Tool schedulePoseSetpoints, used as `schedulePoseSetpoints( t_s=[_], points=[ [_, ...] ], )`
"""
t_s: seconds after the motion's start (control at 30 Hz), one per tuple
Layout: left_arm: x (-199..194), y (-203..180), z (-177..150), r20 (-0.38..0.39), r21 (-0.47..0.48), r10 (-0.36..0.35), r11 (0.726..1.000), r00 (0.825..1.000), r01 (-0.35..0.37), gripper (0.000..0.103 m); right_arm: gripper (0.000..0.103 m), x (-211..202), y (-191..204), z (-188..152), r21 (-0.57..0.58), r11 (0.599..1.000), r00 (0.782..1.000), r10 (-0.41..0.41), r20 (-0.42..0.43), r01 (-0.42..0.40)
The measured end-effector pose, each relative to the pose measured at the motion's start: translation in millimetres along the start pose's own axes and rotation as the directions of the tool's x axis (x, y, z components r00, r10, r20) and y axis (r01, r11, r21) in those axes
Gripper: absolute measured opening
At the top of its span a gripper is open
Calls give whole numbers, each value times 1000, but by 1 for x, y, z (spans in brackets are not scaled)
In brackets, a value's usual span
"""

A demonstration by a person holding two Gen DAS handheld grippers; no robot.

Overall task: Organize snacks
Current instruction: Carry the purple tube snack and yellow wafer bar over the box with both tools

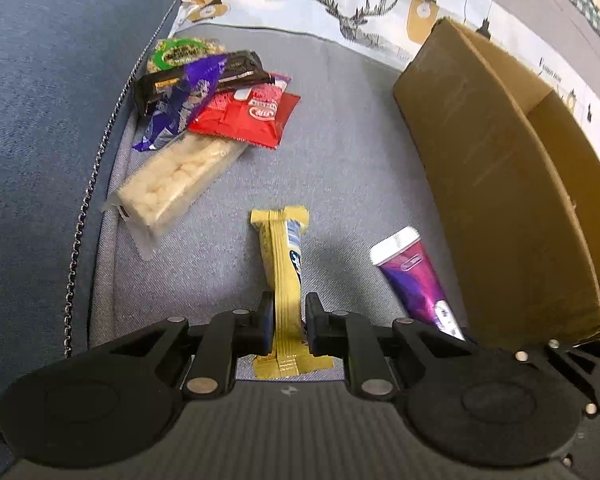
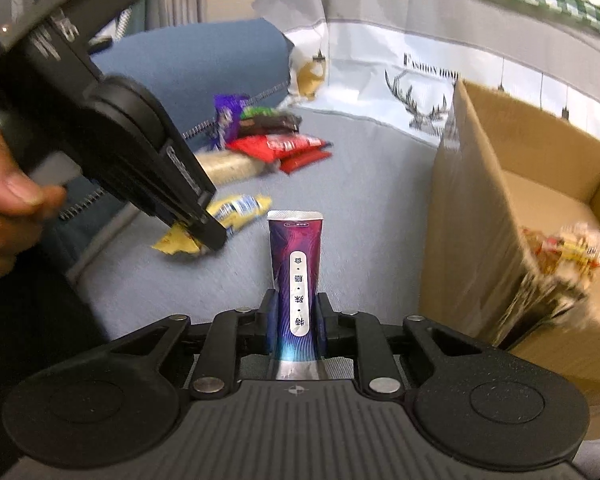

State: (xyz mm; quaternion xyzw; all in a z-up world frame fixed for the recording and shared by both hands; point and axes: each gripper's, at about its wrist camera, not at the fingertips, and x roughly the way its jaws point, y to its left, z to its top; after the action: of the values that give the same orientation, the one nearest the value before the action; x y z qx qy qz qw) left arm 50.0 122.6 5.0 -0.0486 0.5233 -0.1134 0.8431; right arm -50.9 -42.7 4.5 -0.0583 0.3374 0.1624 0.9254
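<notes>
Carrying both catches to the box [image 2: 500,184] looks like the step in hand, and it will go best one at a time. The left gripper [image 1: 288,322] has its jaws pinching a yellow bar [image 1: 286,280] near its lower end, the wrapper standing on edge between them; the right gripper [image 2: 296,320] has its jaws pinching a purple tube [image 2: 296,276] low on its body, cap end pointing away. Both things sit over the grey cushion [image 1: 340,152], just beside the box's near wall. I would lift each well above the cardboard rim before moving across, since the long free ends could catch on it. A bag [image 2: 572,248] already lies inside near the box's front corner, so aim for bare floor further in. The pile of snacks [image 1: 216,96] waits toward the cushion's far left corner, against the blue cushion [image 1: 52,100]. Release low, to stop the bar tumbling.
</notes>
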Motion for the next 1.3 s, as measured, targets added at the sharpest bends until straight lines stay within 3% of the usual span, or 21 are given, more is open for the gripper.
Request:
schedulePoseSetpoints(
  t_s=[0.2, 0.33, 0.4, 0.53, 0.63, 0.7, 0.77, 0.83, 0.87, 0.97, 1.07, 1.13, 1.2, 1.3],
  points=[
    [-13, 6, -2, 71, -20, -45, 999, 996, 46, 16, 20, -36, -6, 27, 33, 999, 994, 22, 106, -26],
    [-26, 7, -5, 139, -21, -66, 997, 988, 70, 13, 20, -73, -25, 51, 64, 997, 974, 29, 224, -44],
    [-30, 6, -6, 168, -13, -65, 998, 984, 68, 8, 20, -91, -41, 59, 80, 996, 960, 22, 280, -46],
    [-36, 0, -8, 212, 17, -47, 999, 976, 45, 5, 20, -113, -83, 65, 109, 994, 934, -36, 356, -3],
    [-29, -3, -5, 180, 19, -23, 1000, 983, 20, 5, 20, -115, -116, 58, 136, 989, 918, -105, 383, 57],
    [-19, -2, 0, 126, 3, 1, 1000, 992, -1, 12, 20, -107, -135, 50, 181, 980, 921, -146, 360, 85],
    [-9, -2, 3, 72, -7, 21, 1000, 997, -21, 41, 20, -99, -150, 37, 236, 967, 930, -169, 328, 93],
    [1, -6, 6, 32, 11, 43, 999, 999, -44, 51, 20, -90, -161, 29, 256, 963, 938, -169, 303, 90],
    [6, -9, 8, 12, 26, 57, 998, 998, -57, 52, 20, -89, -165, 27, 268, 959, 938, -171, 302, 88],
    [22, -20, 8, -46, 80, 122, 990, 991, -118, 48, 20, -89, -173, 26, 289, 955, 931, -165, 326, 68],
    [31, -29, 7, -73, 135, 175, 977, 982, -164, 28, 20, -86, -178, 22, 311, 949, 935, -157, 319, 53],
    [31, -30, 5, -69, 155, 171, 975, 983, -159, 25, 20, -86, -179, 20, 314, 948, 934, -149, 325, 42],
    [28, -30, 5, -54, 148, 167, 976, 984, -158, 25, 20, -86, -181, 19, 318, 948, 934, -143, 327, 34],
    [11, -28, 3, 39, 120, 145, 982, 989, -149, 25, 20, -89, -184, 18, 328, 944, 931, -143, 336, 27]
  ],
)
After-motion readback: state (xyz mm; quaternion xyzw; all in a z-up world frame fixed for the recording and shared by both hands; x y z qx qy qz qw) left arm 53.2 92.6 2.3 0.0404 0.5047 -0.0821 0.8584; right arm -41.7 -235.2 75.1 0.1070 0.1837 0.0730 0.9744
